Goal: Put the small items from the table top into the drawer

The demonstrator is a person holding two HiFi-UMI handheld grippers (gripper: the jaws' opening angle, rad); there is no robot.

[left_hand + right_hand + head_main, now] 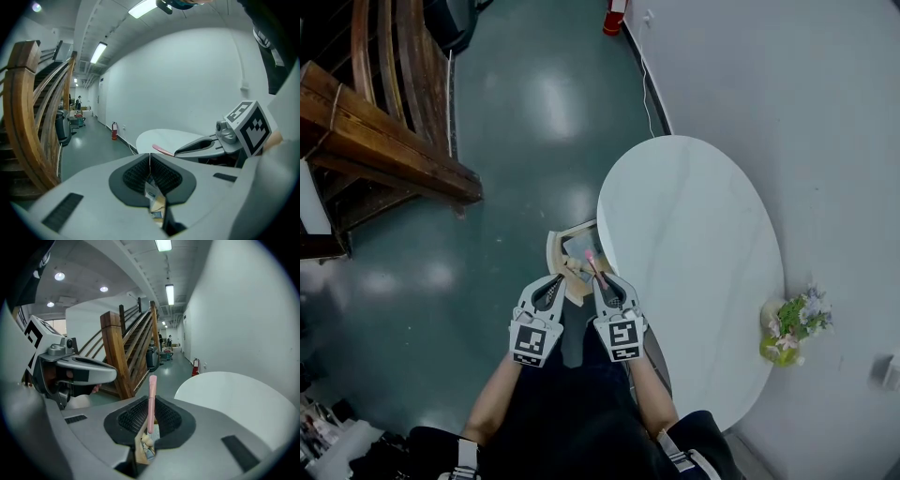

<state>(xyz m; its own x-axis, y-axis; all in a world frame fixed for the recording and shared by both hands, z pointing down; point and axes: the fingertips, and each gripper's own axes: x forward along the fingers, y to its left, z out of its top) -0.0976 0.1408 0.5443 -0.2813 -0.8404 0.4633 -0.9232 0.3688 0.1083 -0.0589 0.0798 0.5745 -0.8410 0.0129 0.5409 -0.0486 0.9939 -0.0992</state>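
Note:
My right gripper [598,279] is shut on a thin pink stick [592,261], which stands up between the pads [152,394] and pokes out past them. It hovers over the open drawer [555,246] at the left side of the white oval table [694,244]. Papers and small items lie inside the drawer. Just left of it, my left gripper [561,279] also hangs over the drawer. Its jaws meet in the left gripper view [150,159] with nothing between them. The pink stick [161,150] shows there too, beyond my right gripper [197,146].
A small pot of flowers [792,328] stands at the table's right edge by the wall. A wooden staircase [384,131] rises at the left across the green floor. A red fire extinguisher [614,17] stands by the far wall.

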